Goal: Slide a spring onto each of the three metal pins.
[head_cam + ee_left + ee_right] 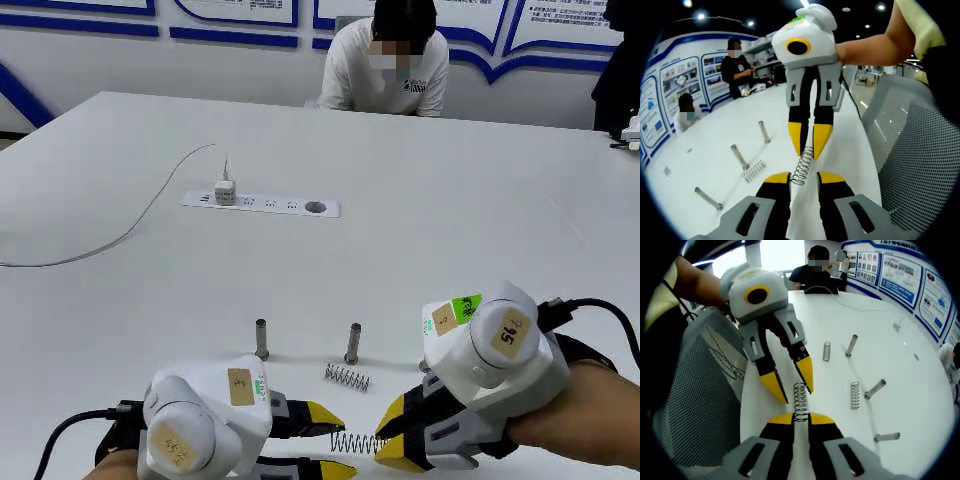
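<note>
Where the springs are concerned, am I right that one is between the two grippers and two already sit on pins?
Not quite: the right gripper view shows those two springs lying on the table beside bare pins. One spring is between the left gripper and right gripper.

The spring point(352, 441) is silver, table point(400, 170) white (pins point(262, 338) grey).

Pins point(262, 338) upright, bare (springs point(347, 376) off).
</note>
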`<state>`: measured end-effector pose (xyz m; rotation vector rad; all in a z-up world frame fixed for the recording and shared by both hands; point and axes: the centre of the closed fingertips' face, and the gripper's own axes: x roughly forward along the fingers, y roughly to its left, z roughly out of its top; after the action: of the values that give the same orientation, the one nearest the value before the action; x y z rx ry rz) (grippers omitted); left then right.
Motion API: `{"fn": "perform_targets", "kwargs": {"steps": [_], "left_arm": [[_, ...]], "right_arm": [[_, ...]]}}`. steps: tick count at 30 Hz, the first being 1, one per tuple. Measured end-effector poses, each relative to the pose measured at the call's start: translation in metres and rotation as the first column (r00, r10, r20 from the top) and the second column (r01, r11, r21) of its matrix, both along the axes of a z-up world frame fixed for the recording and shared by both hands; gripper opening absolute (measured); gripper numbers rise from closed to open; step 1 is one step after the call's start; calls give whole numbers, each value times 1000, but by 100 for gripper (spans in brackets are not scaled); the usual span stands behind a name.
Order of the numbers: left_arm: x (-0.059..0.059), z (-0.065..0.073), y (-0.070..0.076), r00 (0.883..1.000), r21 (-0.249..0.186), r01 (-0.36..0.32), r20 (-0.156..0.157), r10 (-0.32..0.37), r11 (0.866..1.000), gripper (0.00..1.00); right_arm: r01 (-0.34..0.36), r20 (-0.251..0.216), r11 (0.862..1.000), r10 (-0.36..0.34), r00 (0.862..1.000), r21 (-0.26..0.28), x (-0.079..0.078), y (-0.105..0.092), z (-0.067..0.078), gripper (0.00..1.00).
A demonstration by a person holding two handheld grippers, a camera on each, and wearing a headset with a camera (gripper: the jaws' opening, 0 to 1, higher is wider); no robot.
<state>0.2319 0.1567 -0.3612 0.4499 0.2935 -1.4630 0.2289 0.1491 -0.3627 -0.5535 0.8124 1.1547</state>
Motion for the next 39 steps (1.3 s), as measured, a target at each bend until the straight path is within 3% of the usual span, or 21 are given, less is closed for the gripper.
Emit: {"fn": "perform_targets", "kwargs": {"steps": [5, 12, 21, 39], "left_arm": [[0, 0, 0, 1000, 7, 3, 14, -3, 1000, 14], [0, 1, 1, 1000, 5, 1, 16, -1, 1000, 12], [1, 2, 0, 1000, -3, -8, 7, 8, 1000, 12], [1, 4, -5, 1000, -9, -2, 6, 2, 1000, 12]], "right_arm": [[-12, -13, 1000, 12, 1000, -7, -4, 1, 1, 12], [-8, -9, 1000, 9, 1000, 20, -4, 2, 14, 12], [-18, 40, 998, 16, 999, 54, 0, 12, 32, 12], [-52, 93, 996, 45, 995, 75, 5, 33, 45, 12]]}}
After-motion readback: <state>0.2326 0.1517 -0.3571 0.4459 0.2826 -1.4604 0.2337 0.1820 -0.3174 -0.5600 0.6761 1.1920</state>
